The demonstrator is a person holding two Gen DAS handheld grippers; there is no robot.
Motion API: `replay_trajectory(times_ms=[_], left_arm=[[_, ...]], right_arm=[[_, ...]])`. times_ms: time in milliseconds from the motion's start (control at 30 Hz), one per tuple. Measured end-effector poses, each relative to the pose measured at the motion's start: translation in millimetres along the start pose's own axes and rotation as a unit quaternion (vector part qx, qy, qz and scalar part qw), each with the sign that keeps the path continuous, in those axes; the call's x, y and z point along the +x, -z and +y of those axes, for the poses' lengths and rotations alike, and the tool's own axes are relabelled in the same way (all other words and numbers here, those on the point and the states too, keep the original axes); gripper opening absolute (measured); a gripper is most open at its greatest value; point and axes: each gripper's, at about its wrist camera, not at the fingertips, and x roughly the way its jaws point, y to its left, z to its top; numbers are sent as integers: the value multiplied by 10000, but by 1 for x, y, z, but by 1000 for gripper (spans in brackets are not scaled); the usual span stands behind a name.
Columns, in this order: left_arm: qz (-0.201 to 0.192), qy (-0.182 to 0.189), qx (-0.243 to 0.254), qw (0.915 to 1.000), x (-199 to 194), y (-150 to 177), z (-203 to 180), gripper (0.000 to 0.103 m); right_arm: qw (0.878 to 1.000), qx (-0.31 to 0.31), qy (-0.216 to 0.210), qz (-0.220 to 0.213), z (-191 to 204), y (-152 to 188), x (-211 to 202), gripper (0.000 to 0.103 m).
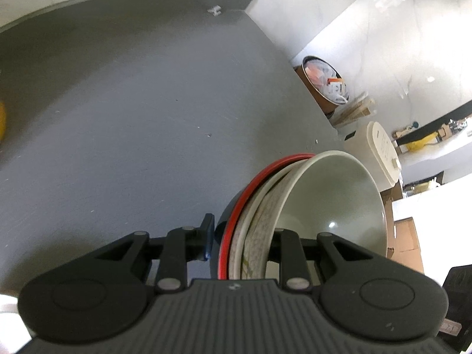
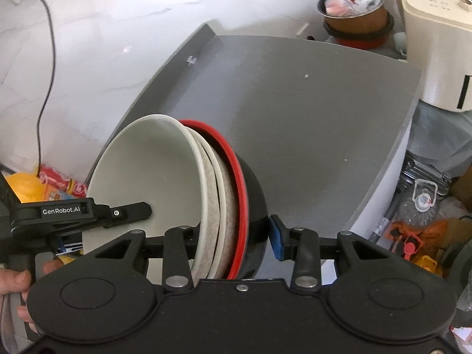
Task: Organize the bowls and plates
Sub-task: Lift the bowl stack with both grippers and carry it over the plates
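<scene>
A nested stack of bowls (image 1: 333,200) lies tipped on its side above the grey table (image 1: 132,103). A pale bowl (image 2: 141,165) is innermost, patterned white bowls (image 2: 218,206) sit in the middle, and a black bowl with a red rim (image 2: 253,194) is outermost. My left gripper (image 1: 243,236) is shut on the stack, its blue pad against the black bowl and its other finger inside the pale bowl. My right gripper (image 2: 233,239) clamps the same stack from the opposite side. In the right wrist view, one of the left gripper's fingers (image 2: 129,211) reaches into the pale bowl.
The table's (image 2: 324,118) far and right edges drop to a white floor. Beyond it stand a brown bin of rubbish (image 1: 324,82), a cream appliance (image 2: 436,44) and cardboard boxes (image 1: 408,244). A black cable (image 2: 47,73) hangs at left. A hand (image 2: 14,283) holds the left gripper's handle.
</scene>
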Motion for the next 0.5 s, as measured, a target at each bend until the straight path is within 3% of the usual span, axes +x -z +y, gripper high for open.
replay_trajectory(times_ms=[500], left_arm=[[-561, -221, -303, 9977, -68, 41, 23, 24]], right_arm=[[9978, -457, -456, 144, 43, 19, -20, 38]])
